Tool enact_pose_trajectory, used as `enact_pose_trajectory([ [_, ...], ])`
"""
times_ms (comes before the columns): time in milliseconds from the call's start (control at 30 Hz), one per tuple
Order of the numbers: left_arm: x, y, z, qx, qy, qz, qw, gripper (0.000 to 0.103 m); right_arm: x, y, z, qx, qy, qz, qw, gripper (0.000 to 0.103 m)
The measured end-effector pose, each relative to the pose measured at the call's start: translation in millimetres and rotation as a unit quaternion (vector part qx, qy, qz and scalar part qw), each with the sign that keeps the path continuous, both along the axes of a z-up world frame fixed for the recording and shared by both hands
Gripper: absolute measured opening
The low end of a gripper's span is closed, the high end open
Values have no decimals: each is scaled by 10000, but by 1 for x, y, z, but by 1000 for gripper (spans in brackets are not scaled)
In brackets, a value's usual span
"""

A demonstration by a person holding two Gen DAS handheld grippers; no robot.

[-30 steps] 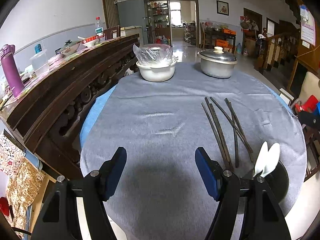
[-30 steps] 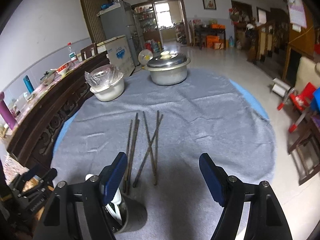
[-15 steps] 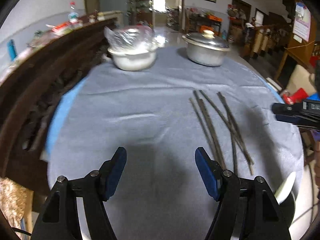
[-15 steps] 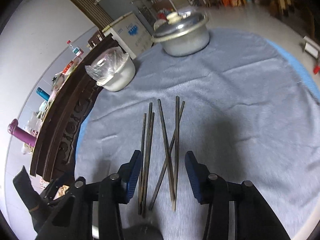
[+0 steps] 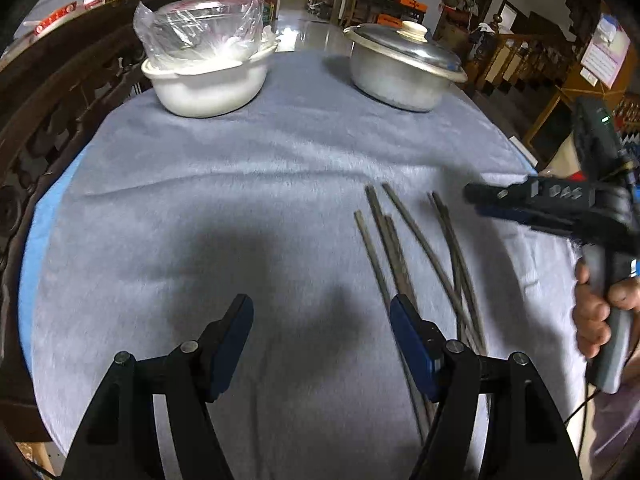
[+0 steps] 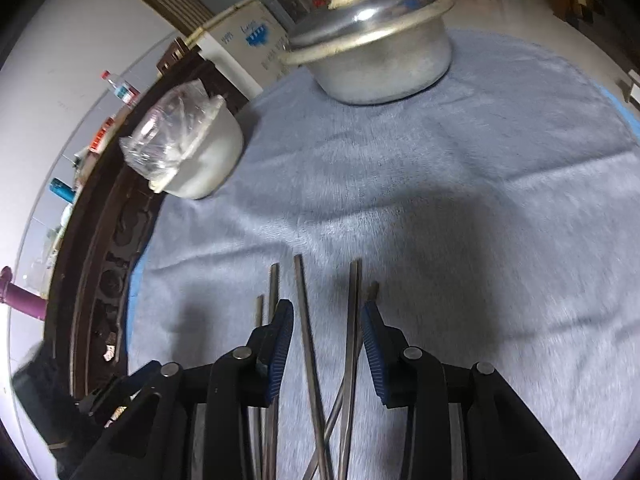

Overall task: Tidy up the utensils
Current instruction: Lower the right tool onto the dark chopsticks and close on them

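Grey cloth [image 5: 260, 168] covers the round table. Left wrist view: left gripper [image 5: 322, 344] spread wide, nothing between its jaws; chopsticks [image 5: 416, 256] lie to its right, long axes running away.

Right wrist view: right gripper [image 6: 326, 344], nearer, has just been closing, straddling two chopsticks [image 6: 308, 344] lengthwise; pads not yet pressing.

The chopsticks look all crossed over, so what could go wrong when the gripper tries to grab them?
1. The chopsticks overlap, so the right gripper, whose jaws have just been closing around several, might lift a tangle or flick one off the grey cloth.
2. The left gripper is open beside the same pile; the two grippers could bump.
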State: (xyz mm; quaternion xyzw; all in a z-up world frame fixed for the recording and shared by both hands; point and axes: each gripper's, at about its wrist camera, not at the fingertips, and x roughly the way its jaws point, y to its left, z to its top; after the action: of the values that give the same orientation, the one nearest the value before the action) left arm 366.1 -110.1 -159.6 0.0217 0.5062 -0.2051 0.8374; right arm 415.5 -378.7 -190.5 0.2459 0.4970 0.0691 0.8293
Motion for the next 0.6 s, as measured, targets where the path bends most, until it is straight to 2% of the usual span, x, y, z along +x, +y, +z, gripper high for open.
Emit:
enact_pose_trajectory([
  [200, 35, -6, -8, -23, 265, 67, 9996, 72, 27, 5, -19, -227, 344, 24, 9991, 30],
  [333, 53, -15, -7, -111, 308, -30, 9995, 61, 39, 13, -24, -437, 457, 101, 9979, 24],
  [467, 74, -29, -17, -268, 678, -105, 9973, 57, 44, 21, -30, -738, 596, 203, 9953, 11],
  [600, 81, -40, -31, -302, 969, -52, 9948, 52, 41, 11, -32, -558, 534, 119, 9969, 8],
])
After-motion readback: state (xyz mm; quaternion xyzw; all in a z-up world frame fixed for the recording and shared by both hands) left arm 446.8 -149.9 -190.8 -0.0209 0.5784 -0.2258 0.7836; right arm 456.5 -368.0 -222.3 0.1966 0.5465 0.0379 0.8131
